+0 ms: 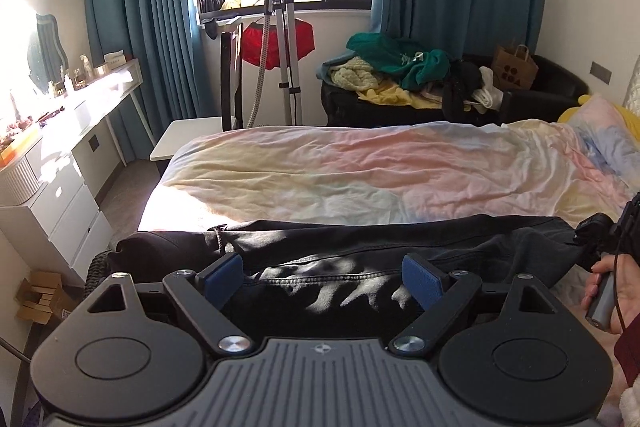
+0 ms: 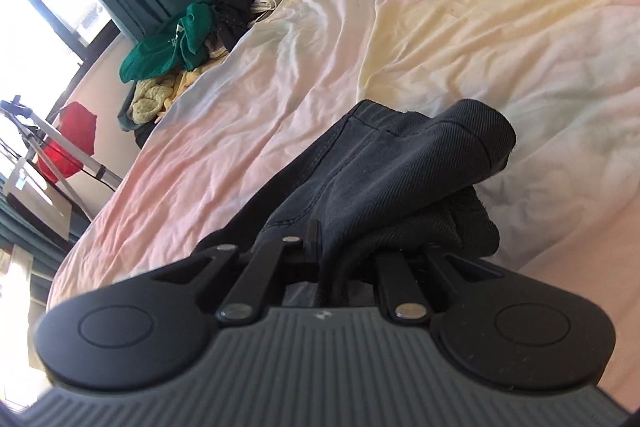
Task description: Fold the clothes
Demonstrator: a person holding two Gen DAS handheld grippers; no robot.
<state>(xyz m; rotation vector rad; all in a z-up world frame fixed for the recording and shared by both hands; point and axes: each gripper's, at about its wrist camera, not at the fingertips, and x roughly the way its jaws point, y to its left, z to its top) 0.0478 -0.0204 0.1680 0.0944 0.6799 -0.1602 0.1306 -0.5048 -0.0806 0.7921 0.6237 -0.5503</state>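
Observation:
A dark charcoal garment (image 1: 360, 247) lies stretched across the near edge of the bed, with a drawstring at its left end. My left gripper (image 1: 324, 279) is open, its blue pads (image 1: 226, 273) spread wide just above the cloth. My right gripper (image 2: 320, 239) is shut on the garment's right end (image 2: 400, 163), which bunches up over the hidden fingers. In the left wrist view the right gripper (image 1: 600, 235) shows at the right edge, held by a hand.
The bed has a pastel duvet (image 1: 360, 167) and pillows (image 1: 600, 131). Behind it a dark sofa holds a pile of clothes (image 1: 400, 67) and a paper bag (image 1: 514, 67). A garment steamer (image 1: 280, 47) stands by the window. A white desk (image 1: 60, 131) runs along the left.

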